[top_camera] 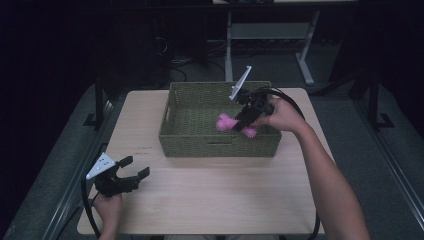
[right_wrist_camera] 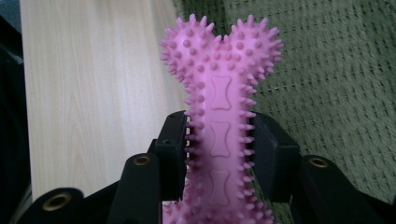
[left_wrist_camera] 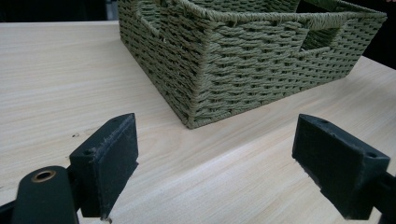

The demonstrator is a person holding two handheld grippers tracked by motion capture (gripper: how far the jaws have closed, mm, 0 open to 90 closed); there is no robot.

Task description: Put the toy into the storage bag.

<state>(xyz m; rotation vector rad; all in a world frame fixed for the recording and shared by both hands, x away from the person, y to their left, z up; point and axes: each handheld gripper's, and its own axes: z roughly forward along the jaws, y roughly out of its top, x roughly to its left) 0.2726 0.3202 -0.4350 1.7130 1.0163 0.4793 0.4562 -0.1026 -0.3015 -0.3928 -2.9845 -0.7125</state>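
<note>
1. Pink spiky bone toy (right_wrist_camera: 219, 116) is sitting clamped between the right gripper's (right_wrist_camera: 219, 149) two black jaws, pinched at the shaft, knobbed end sticking up past the jaw tips.
2. In the high view the toy (top_camera: 226, 122) is hanging inside the basket (top_camera: 190, 140), right of centre; can't tell whether it's touching the woven floor.
3. Right gripper (top_camera: 248, 119) is reaching down into the basket from the right side, angled toward the centre. The right hand (top_camera: 281, 115) is gripping it above the right rim, cable looping behind.
4. Basket is green woven, rectangular, with handle slots in its walls, sitting on the far half of the table (top_camera: 225, 195).
5. Table is light wood grain.
6. Left gripper (top_camera: 133, 171) is sitting near the front-left corner, well apart from the basket, jaws spread wide with nothing between them. The left hand (top_camera: 107, 207) is holding it from below, grey plate on top.
7. In the left gripper view its jaws are framing bare table (left_wrist_camera: 70, 70), with the near corner of the basket (left_wrist_camera: 233, 60) straight ahead.
</note>
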